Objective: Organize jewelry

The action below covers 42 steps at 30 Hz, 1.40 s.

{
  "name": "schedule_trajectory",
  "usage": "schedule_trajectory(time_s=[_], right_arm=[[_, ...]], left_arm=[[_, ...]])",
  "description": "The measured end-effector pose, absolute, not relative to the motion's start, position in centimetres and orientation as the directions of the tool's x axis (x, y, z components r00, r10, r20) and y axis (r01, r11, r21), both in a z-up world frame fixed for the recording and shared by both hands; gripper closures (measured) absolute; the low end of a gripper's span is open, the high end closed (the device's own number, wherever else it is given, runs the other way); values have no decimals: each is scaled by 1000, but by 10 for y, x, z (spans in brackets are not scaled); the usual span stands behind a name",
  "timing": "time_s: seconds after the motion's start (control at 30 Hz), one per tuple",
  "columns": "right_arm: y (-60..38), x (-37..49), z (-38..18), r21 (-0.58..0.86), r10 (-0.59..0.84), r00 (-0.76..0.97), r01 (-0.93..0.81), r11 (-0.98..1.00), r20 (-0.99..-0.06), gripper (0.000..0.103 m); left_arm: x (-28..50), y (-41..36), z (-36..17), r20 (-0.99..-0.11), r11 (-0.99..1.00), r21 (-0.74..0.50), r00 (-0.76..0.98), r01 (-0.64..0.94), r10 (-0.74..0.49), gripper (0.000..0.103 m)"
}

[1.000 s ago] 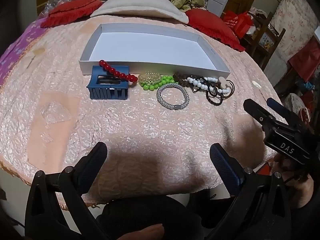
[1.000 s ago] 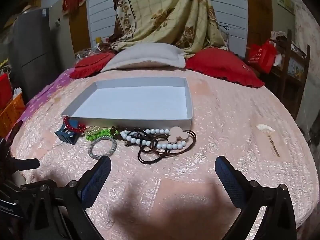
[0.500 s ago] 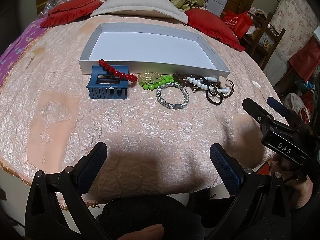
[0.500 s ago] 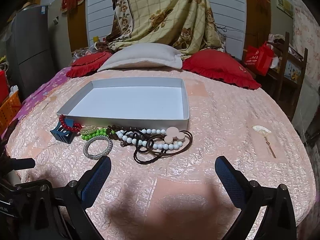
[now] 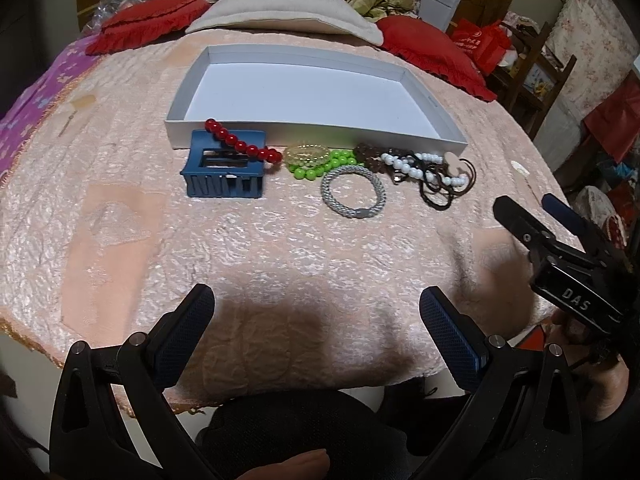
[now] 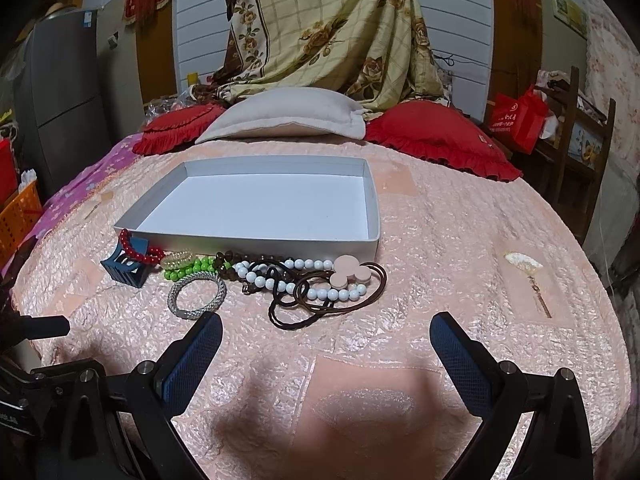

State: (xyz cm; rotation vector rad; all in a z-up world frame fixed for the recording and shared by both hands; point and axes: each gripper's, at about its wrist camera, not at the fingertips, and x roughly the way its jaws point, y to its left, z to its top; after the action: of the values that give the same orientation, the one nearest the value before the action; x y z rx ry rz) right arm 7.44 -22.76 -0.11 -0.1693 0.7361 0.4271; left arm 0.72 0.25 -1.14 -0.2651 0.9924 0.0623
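Observation:
An empty white tray [image 5: 256, 142] [image 6: 248, 244] lies on the pink bed cover. Along its near wall lie a blue claw clip [image 5: 224, 176] [image 6: 126, 268], a red bead bracelet [image 5: 242, 146] [image 6: 140, 254], a yellow bracelet [image 5: 306, 154], a green bead bracelet [image 5: 320, 168] [image 6: 188, 270], a silver bracelet [image 5: 354, 196] [image 6: 196, 294], a white bead strand [image 5: 416, 168] [image 6: 288, 276] and brown hair ties [image 5: 444, 192] [image 6: 320, 300]. My left gripper [image 5: 316, 320] is open, empty, well short of the row. My right gripper [image 6: 326, 344] is open, empty, just short of the hair ties.
Red cushions [image 6: 436, 140] and a beige pillow [image 6: 284, 118] lie beyond the tray. A small shell pin [image 6: 524, 270] lies on the cover at right. The right gripper's body [image 5: 576, 272] shows at the right of the left wrist view. Wooden shelves [image 6: 576, 140] stand at right.
Both grippers have moved a little forward toward the jewelry row. The right wrist view has tilted up slightly. Nothing has been picked up or moved.

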Motion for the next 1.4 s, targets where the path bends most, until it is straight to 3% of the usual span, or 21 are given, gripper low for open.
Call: schedule_trajectory(time_s=[0.33,0.5,0.8,0.93,1.23,1.4], right_arm=[[-226,74,-1,-12,317,667,-438,899,-674,0],[-228,73,0,-20,314,678,-437,899,-665,0],[-226,70,0,-31,314,684,-441,897,-659,0],[-222,69,-2,-26,315,666,-450,893,-676,0],[-217,71,-5,-27,318,655,-460,888,-686,0],[-212,72,-7,-32,317,649,-466,884,-691,0]], left_arm=[[12,12,12,-811,971,-126,585,-202,16,0],[21,37,16,-801,973,-15,586,-230,126,0],[30,67,-14,-855,979,-118,518,-169,-14,1],[37,71,-17,-842,978,-86,538,-191,31,1],[64,88,-12,-799,976,-146,600,-161,-21,6],[66,87,-29,-811,977,-160,583,-138,-51,23]])
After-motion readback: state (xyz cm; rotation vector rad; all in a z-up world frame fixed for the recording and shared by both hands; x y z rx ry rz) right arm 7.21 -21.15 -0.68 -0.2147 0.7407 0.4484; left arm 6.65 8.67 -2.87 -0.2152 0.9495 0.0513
